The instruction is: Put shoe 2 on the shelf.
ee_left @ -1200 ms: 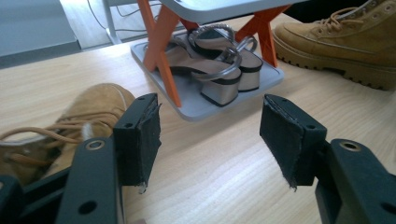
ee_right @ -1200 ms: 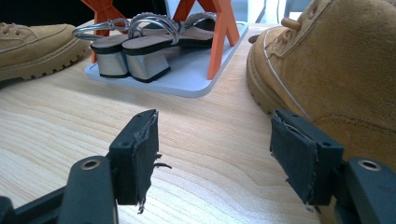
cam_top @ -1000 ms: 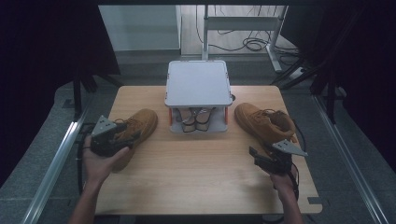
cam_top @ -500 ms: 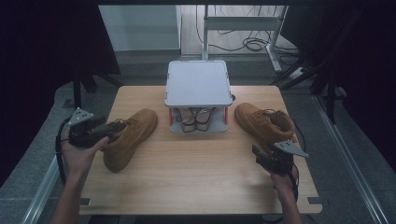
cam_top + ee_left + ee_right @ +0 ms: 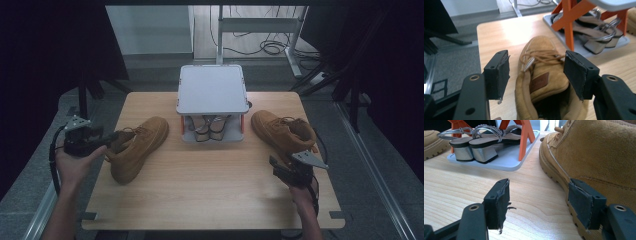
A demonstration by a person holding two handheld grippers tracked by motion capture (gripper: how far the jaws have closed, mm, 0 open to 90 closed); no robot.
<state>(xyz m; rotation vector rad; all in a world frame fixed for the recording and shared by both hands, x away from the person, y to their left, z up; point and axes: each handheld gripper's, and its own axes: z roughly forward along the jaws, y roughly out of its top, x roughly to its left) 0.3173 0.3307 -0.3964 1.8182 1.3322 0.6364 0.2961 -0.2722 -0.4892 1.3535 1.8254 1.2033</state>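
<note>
Tan suede covers both boots on the pale wooden table (image 5: pixel 210 195). Since a second ago the left claw (image 5: pixel 114 138) has drawn back toward the table's left edge: it then sat over the left boot (image 5: pixel 137 147), and now its body hangs off the table side with only the jaws reaching the boot's collar. The boot has turned a little, its heel now nearer that edge. The right claw (image 5: pixel 276 166) has kept its place near the front right, just short of the right boot (image 5: pixel 282 132).

From the high view the left jaws look as if they touch the collar. The left gripper view shows more: the jaws stand wide on either side of the boot's open collar (image 5: pixel 544 100), with a gap at each pad, so nothing is gripped. It also shows the laces and a brown tongue label. The right gripper view shows wide jaws too, low over bare wood, with the right boot's sole (image 5: pixel 560 182) just beside one pad; whether they touch I cannot tell. It also shows grey-heeled sandals (image 5: pixel 474 146) on the lower tray of the small rack (image 5: pixel 212 90), between orange legs, which the rack's grey top hides from above.

Open wood lies between the boots and along the front edge. The left boot's heel sits close to the left edge.
</note>
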